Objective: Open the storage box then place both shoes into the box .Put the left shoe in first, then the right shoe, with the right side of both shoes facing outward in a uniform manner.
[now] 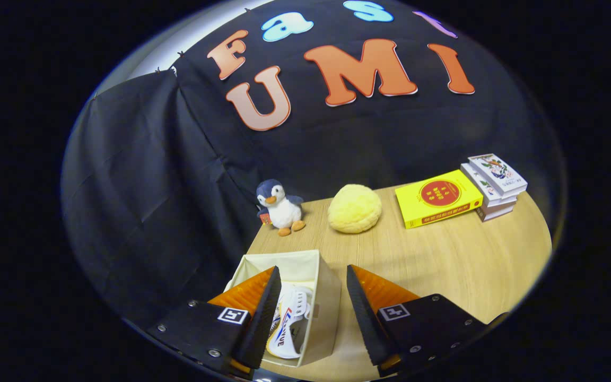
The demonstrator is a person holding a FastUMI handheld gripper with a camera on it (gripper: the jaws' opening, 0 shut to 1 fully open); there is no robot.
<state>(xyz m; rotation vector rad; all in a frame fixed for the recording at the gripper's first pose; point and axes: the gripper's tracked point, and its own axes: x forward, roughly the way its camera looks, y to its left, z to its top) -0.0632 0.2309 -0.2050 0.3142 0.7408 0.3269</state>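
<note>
gripper view: claw (pixel 311 297) open above box (pixel 326 297)

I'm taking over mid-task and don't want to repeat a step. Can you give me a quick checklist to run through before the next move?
1. Storage box open: ok, no lid over it.
2. A shoe in the box: ok, a white shoe lies inside.
3. Which shoe it is, left or right: cannot tell.
4. Second shoe in the box: cannot tell; one finger covers part of the inside.
5. Gripper free: ok, fingers open above the box, holding nothing.
6. Penguin toy, yellow cushion and books away from the box: ok.
</note>
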